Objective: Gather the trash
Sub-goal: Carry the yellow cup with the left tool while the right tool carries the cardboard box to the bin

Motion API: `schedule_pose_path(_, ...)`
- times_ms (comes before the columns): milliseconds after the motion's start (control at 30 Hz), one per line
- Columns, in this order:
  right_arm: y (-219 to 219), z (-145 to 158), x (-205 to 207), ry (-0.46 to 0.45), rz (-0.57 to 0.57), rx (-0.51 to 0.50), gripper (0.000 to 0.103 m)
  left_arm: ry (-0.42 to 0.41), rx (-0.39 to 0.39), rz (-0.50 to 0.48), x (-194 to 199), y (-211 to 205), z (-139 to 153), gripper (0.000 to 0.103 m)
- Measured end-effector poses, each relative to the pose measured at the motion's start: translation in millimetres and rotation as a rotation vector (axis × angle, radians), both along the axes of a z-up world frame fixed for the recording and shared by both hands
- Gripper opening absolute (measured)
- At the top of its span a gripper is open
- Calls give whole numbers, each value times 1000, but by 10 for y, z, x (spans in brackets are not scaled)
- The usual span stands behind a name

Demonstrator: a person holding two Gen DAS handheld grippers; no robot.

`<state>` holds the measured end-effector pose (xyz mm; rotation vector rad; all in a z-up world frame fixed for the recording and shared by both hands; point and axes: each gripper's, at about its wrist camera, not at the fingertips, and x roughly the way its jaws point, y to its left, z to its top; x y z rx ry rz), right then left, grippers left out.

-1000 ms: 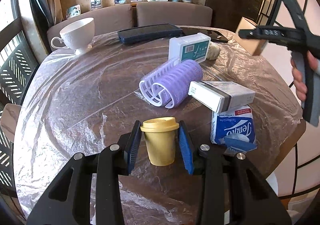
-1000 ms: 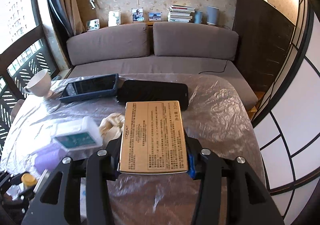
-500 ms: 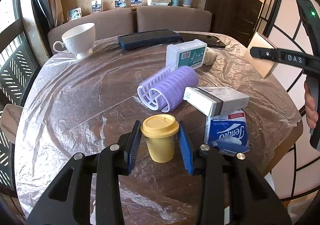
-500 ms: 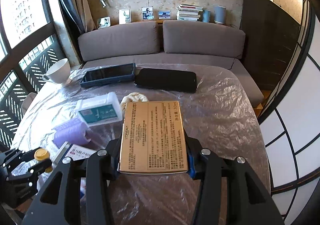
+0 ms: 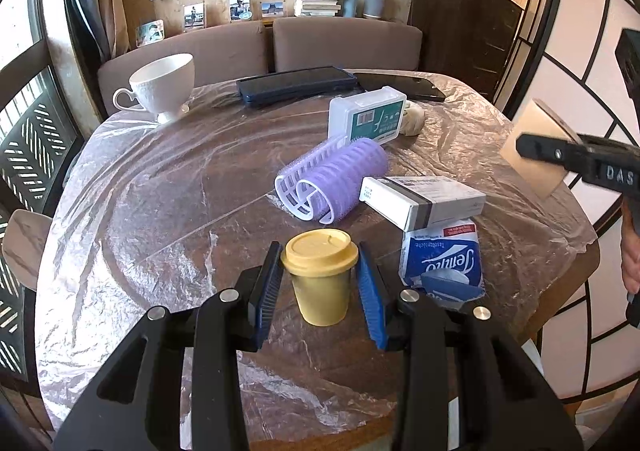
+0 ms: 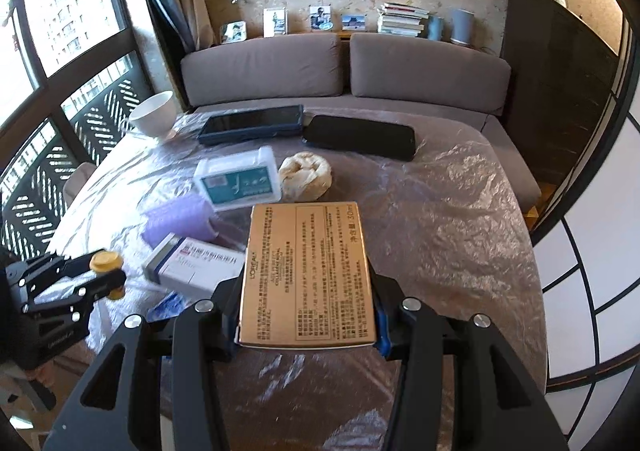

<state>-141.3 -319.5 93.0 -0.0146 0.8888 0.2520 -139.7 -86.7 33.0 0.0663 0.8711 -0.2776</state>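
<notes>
left gripper (image 5: 320, 283) clamps yellow cup (image 5: 320, 275) | right gripper (image 6: 306, 327) grips gold box (image 6: 306, 275) (label only in right view)

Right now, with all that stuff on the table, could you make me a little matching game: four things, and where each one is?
Things:
1. yellow cup
2. gold box
3. white teacup
4. purple roller

Places:
A. far left table edge
B. in the right gripper
C. lying on its side mid-table
D. in the left gripper

Pairs: 1-D, 2-B, 3-A, 4-C
</notes>
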Motion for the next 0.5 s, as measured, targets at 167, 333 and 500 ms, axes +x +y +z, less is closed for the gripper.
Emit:
schedule_pose_path(167, 5, -27, -136, 21, 17, 6, 47, 0, -3, -1, -38, 13, 21, 39)
schedule_pose_path(333, 22, -8, -265, 29, 41, 6, 47, -2, -2, -7, -118, 24, 53, 39)
schedule_pose_path(500, 69, 5, -423, 42, 79, 5, 47, -2, -4, -12, -180, 19, 86, 39)
